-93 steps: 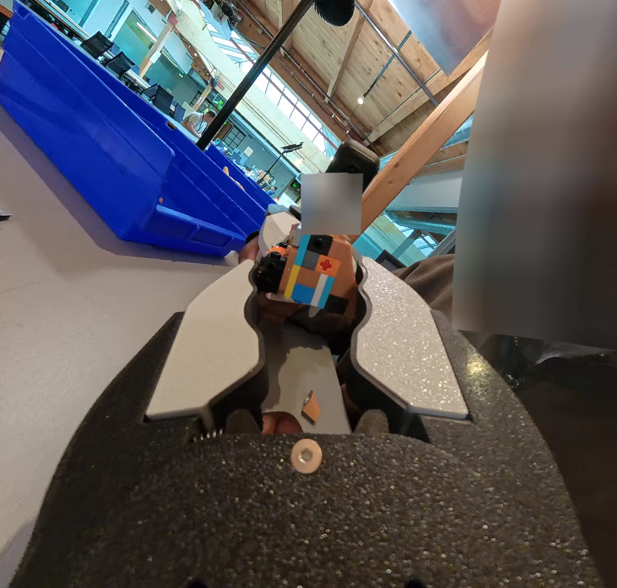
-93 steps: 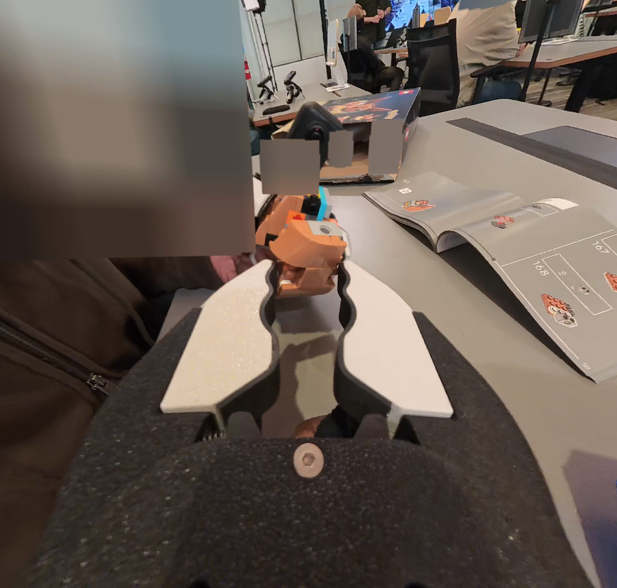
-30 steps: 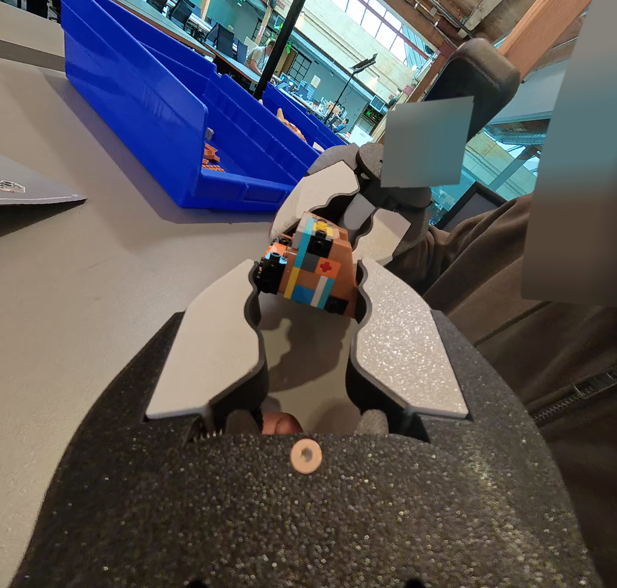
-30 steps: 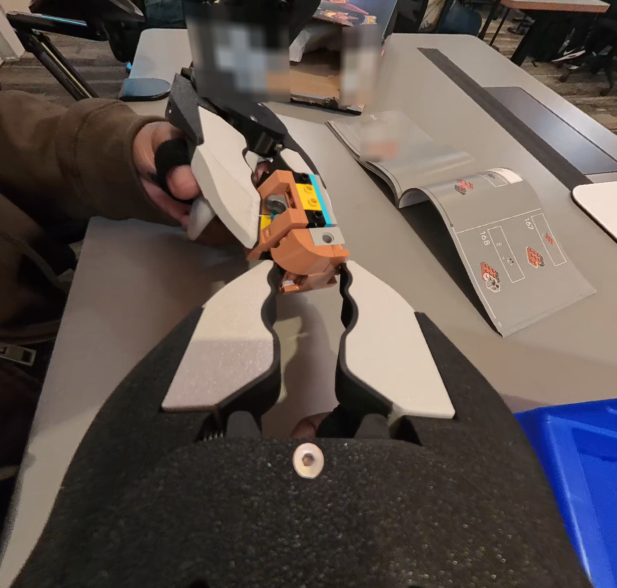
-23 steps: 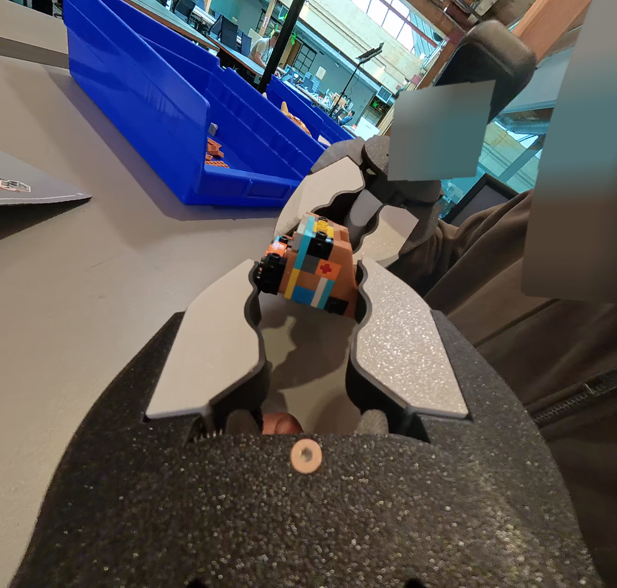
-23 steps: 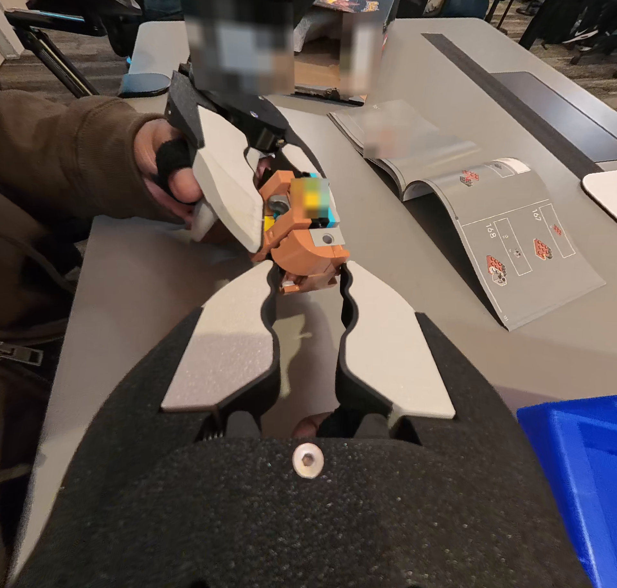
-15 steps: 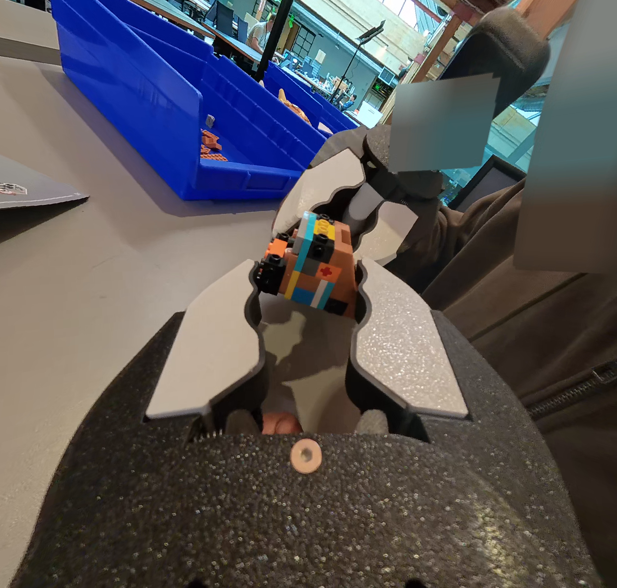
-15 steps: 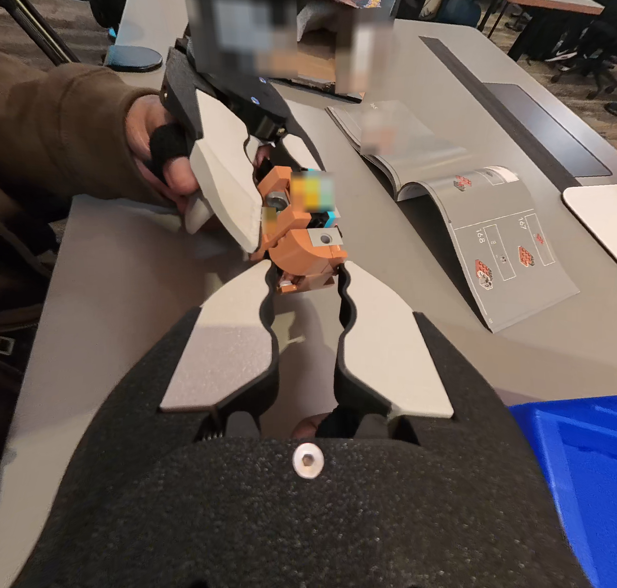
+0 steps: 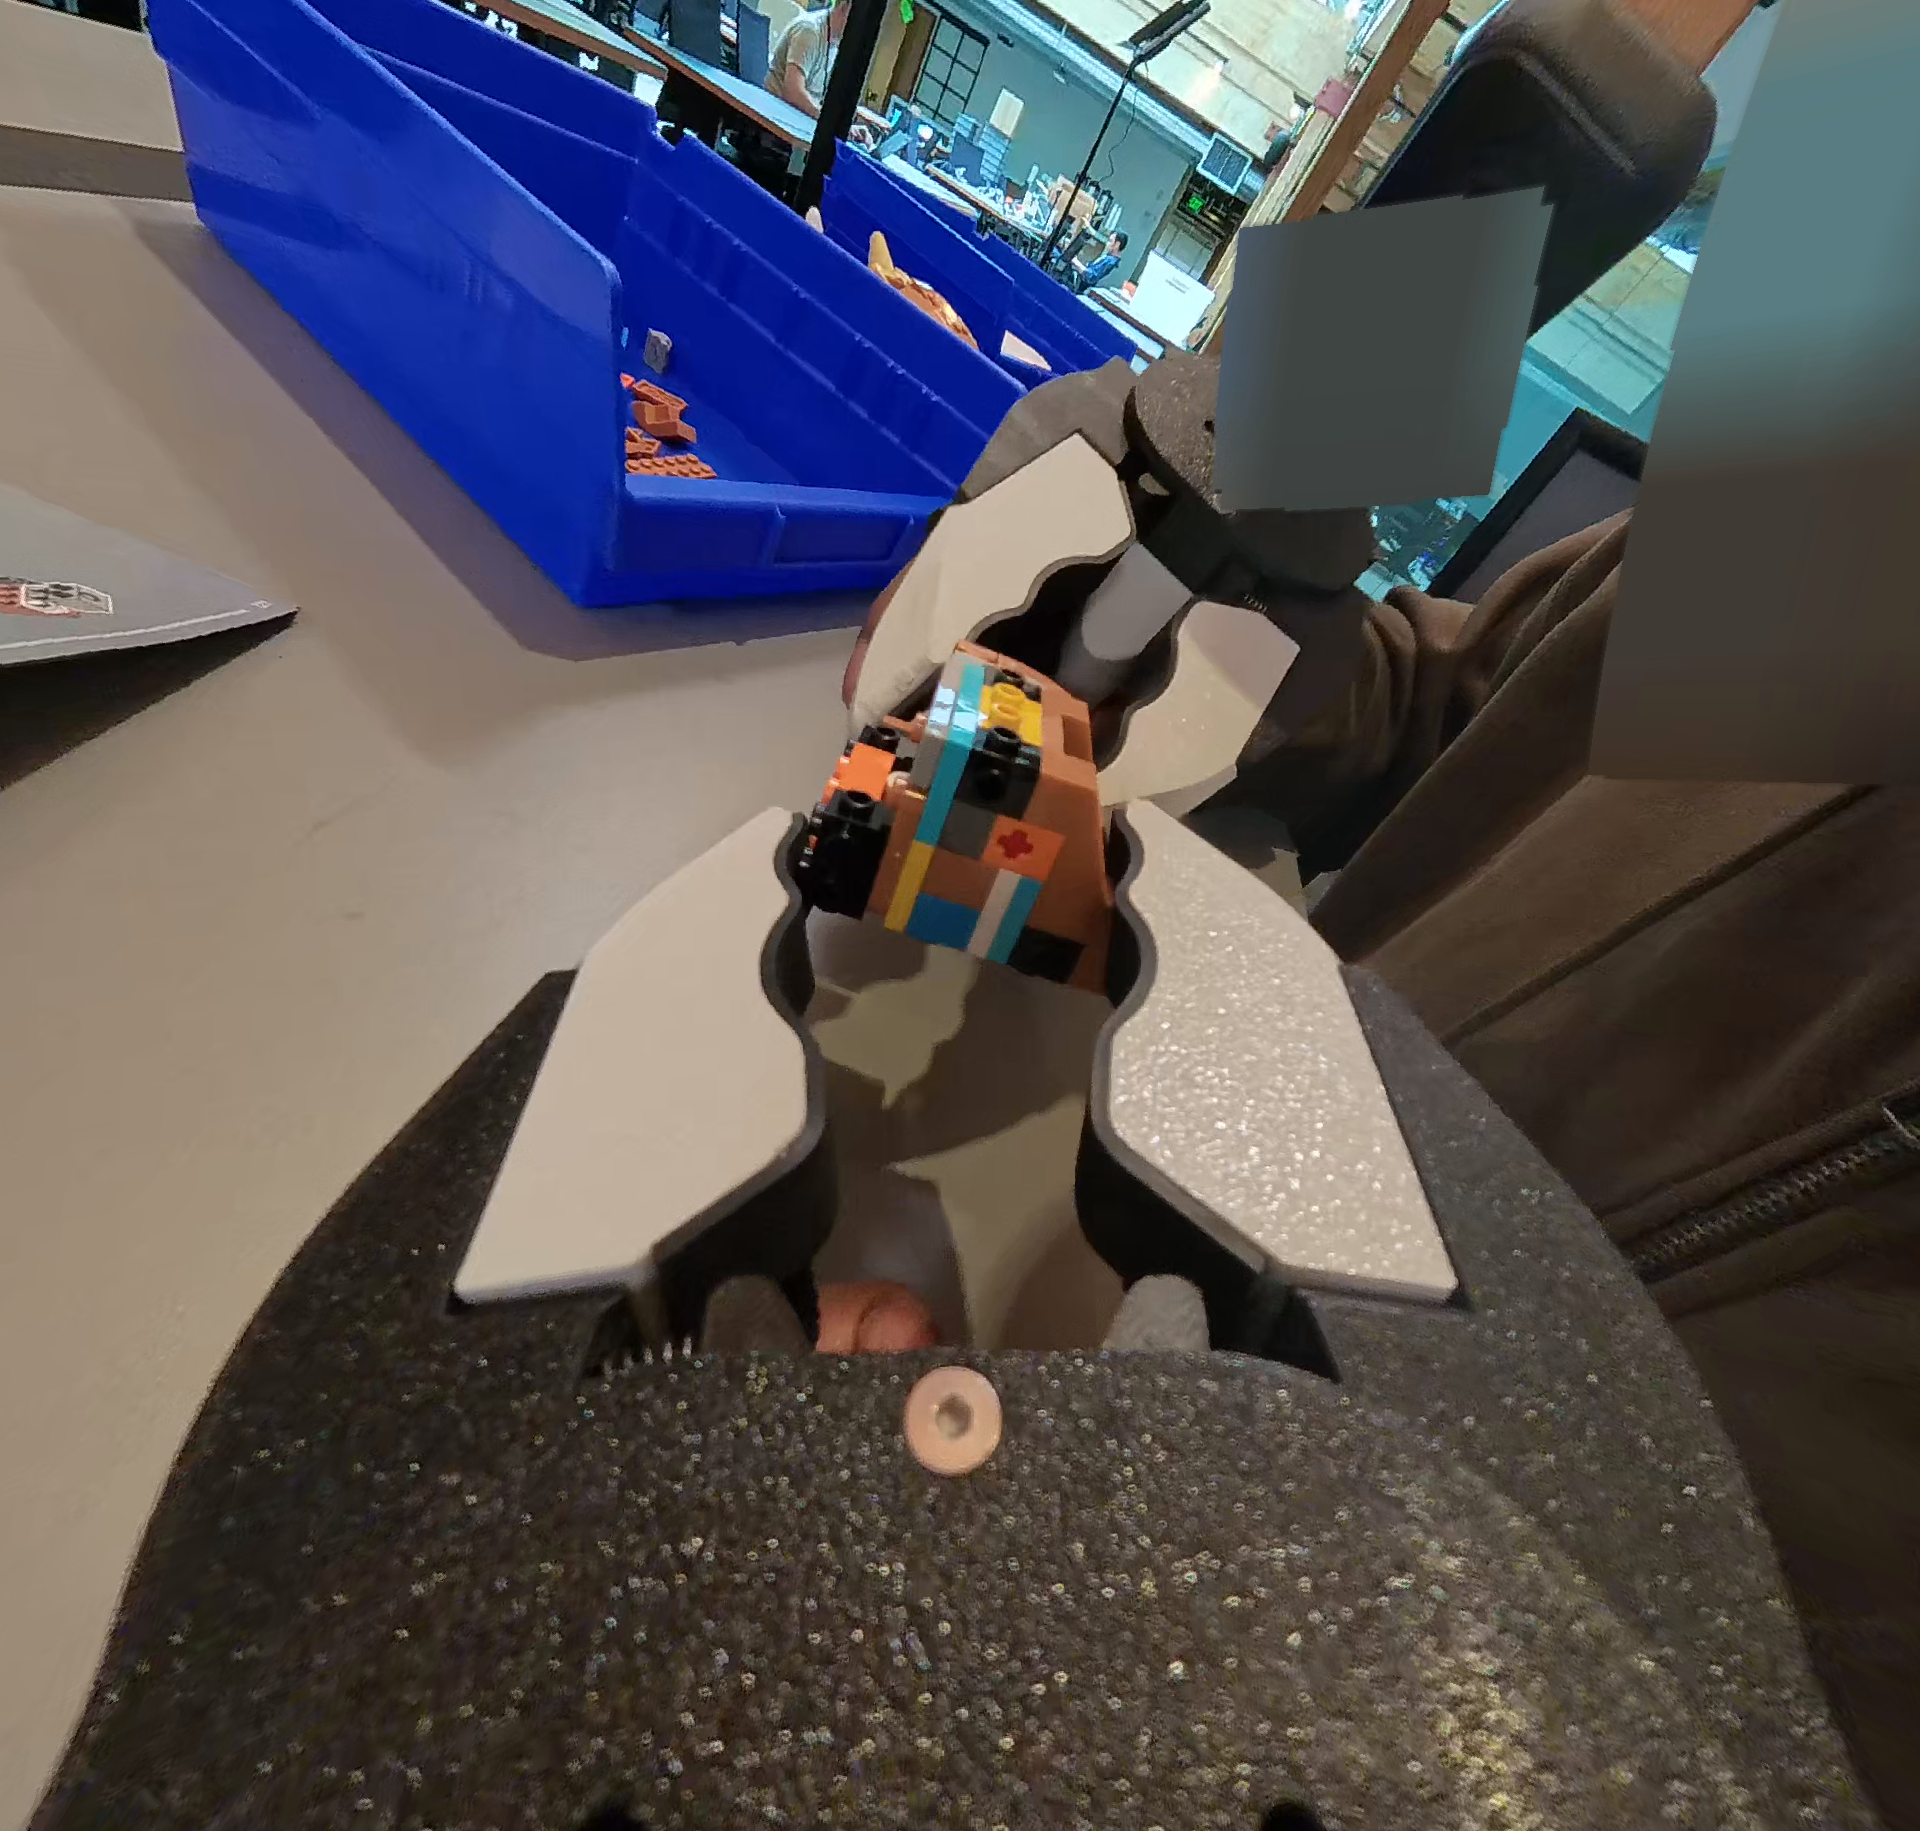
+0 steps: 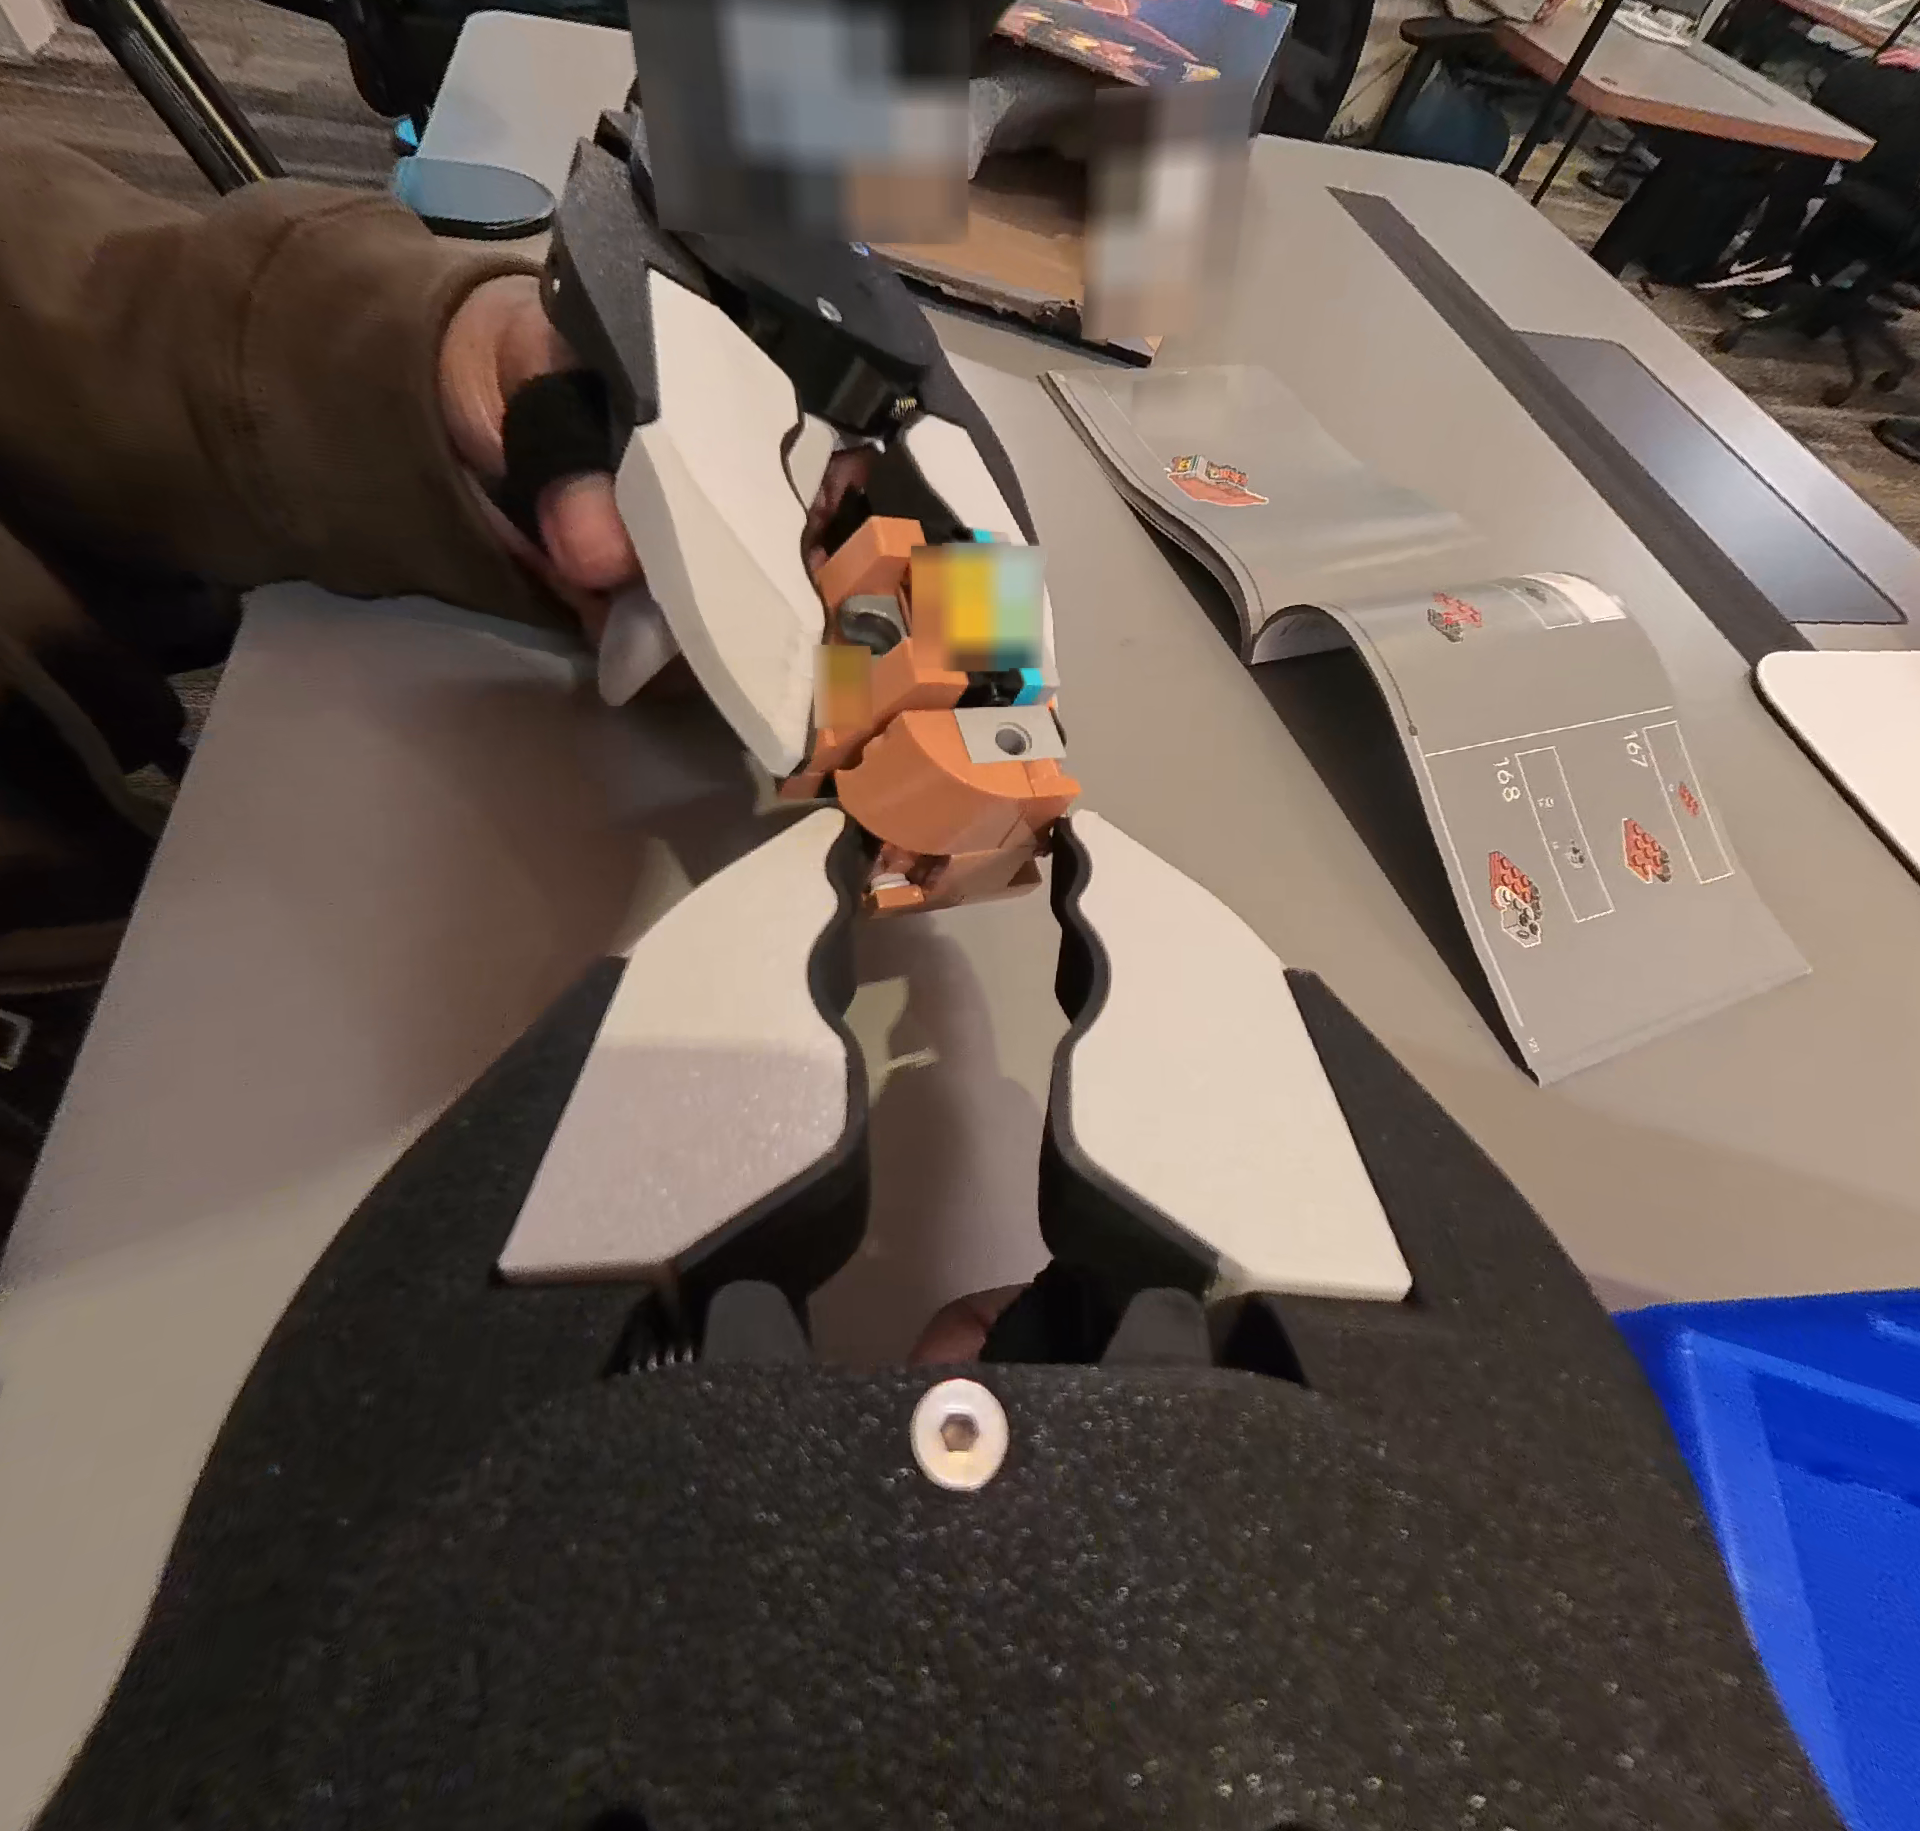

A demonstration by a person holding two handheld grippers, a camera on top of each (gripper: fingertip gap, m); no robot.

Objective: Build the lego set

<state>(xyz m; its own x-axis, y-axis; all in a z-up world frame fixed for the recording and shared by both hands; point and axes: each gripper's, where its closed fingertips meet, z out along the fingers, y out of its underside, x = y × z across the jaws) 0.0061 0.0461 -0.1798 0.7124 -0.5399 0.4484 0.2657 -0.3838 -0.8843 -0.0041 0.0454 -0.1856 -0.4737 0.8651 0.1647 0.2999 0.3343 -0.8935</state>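
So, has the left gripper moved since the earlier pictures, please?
Yes: the left gripper has tipped downward; the bin now shows its inside.

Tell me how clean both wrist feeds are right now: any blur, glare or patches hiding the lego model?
Left wrist view: lego model sharp between the jaws; bright windows behind, no glare on it; grey patches cover the background only. Right wrist view: model mostly sharp, but mosaic patches hide part of its top; instruction booklet is readable, image edges soft.
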